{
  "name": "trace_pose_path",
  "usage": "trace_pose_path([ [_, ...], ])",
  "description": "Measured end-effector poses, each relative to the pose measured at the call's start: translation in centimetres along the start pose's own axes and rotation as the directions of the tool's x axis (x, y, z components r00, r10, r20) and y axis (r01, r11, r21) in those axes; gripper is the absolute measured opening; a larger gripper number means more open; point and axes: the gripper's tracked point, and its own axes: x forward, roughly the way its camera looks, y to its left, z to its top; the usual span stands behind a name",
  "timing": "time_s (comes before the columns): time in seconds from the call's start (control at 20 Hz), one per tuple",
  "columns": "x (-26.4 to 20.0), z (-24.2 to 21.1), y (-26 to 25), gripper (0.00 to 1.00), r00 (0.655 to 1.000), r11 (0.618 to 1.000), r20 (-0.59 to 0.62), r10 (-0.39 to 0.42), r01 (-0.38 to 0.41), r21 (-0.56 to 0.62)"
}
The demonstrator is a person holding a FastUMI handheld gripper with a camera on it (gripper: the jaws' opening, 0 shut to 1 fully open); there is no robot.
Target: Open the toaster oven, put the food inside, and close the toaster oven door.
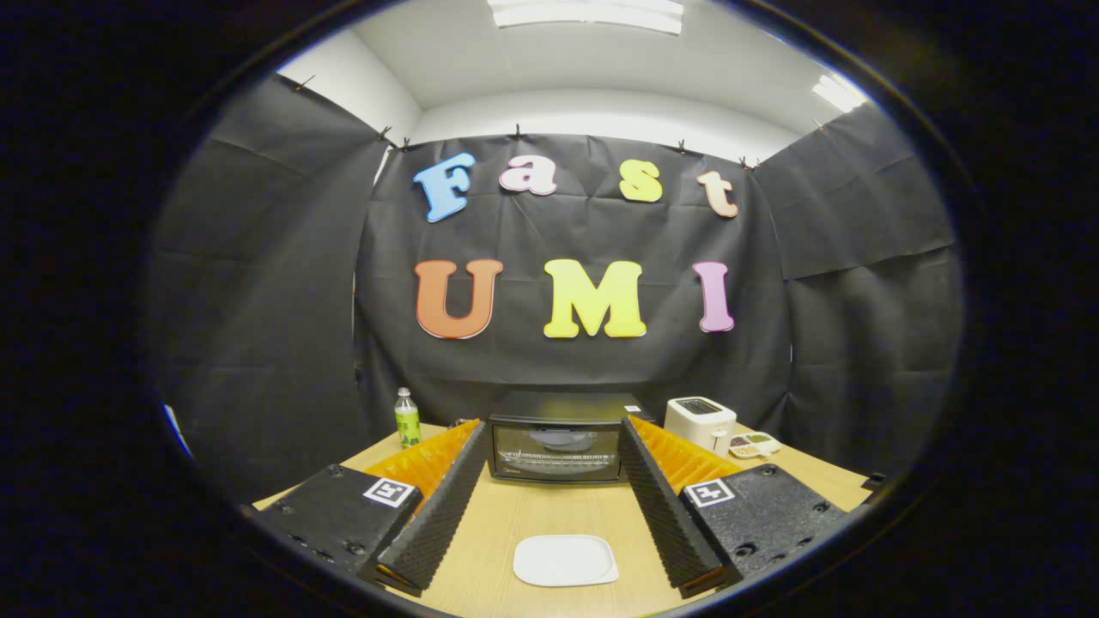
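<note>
We log the wooden table (532,515) across the lower frame. At centre, beyond the fingers, the black toaster oven (558,438) has its glass door shut; something pale shows on the rack inside, though whether it is food we cannot tell. The white plate (565,560), lower centre between the fingers, is bare. The gripper (549,562) is spread wide, holding nothing. This fits a finished run.
</note>
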Motion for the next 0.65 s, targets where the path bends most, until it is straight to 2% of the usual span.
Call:
trace_pose_path([
  [0.65, 0.3, 1.0, 0.4, 0.99, 0.999, 1.000, 0.032, 0.005, -0.005, -0.010],
])
